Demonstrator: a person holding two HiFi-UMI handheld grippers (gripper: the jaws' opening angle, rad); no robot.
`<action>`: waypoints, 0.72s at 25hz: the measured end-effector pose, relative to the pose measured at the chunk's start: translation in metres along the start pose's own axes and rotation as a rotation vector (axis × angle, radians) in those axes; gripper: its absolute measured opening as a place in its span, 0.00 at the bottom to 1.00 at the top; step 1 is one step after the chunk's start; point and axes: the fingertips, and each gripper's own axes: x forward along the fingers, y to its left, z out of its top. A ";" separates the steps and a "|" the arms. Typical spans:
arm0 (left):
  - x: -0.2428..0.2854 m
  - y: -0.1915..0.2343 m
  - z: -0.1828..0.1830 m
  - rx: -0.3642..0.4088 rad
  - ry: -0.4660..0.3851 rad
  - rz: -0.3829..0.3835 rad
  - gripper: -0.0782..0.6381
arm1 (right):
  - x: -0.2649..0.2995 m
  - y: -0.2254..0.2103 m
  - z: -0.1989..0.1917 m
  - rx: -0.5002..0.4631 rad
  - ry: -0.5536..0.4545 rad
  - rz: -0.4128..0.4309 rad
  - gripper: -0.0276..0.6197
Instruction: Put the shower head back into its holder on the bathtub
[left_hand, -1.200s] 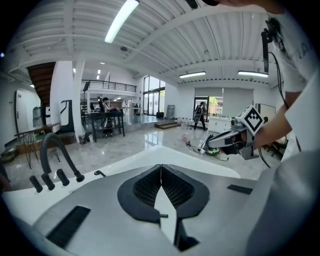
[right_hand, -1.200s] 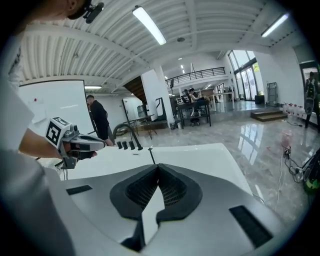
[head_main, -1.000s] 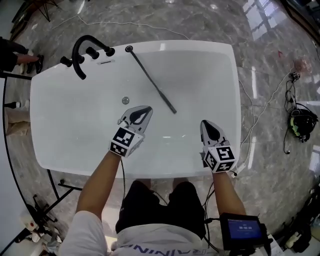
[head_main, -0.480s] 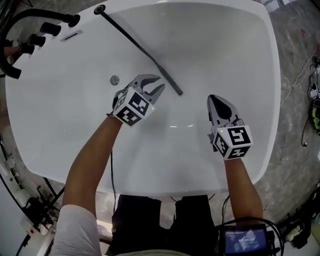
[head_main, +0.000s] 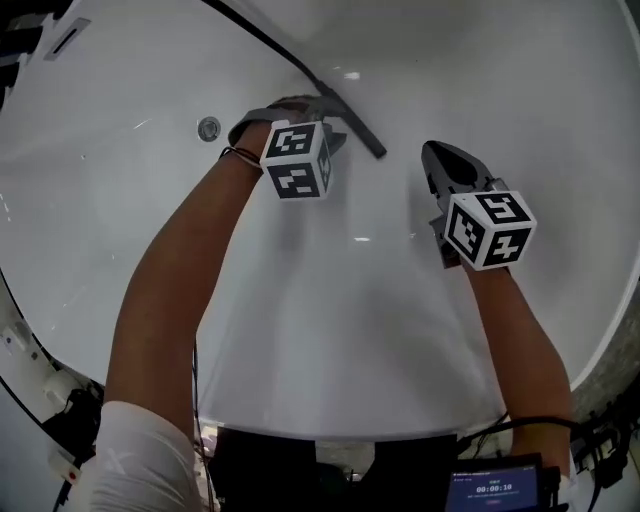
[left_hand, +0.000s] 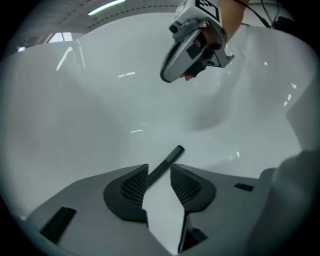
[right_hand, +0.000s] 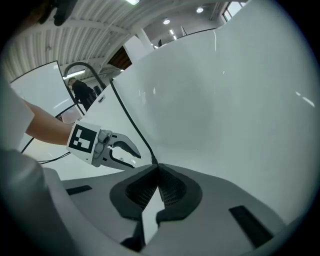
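The black stick-shaped shower head lies on the floor of the white bathtub, and its black hose runs up to the far rim. My left gripper points steeply down over the wand. Its jaws are opening and straddle the shower head without pressing on it. My right gripper hovers to the right of the wand's end, shut and empty. In the right gripper view its tips meet, with the hose and the left gripper beyond. The left gripper view shows the right gripper above the tub floor.
A round drain sits in the tub floor left of my left gripper. A curved black faucet stands on the far rim. A person stands beyond it. The tub walls rise on all sides.
Both grippers have dropped from above the tub down to its floor. The left one rolled, and its jaws went from shut to spread around the shower head.
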 end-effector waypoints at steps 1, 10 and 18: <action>0.012 -0.001 -0.005 0.049 0.020 -0.009 0.29 | 0.009 -0.002 -0.009 0.012 0.013 0.002 0.06; 0.099 -0.007 -0.039 0.385 0.173 -0.015 0.29 | 0.049 -0.009 -0.097 0.014 0.144 0.020 0.06; 0.096 0.010 0.001 0.603 0.257 0.017 0.29 | 0.009 -0.034 -0.089 0.021 0.119 -0.036 0.06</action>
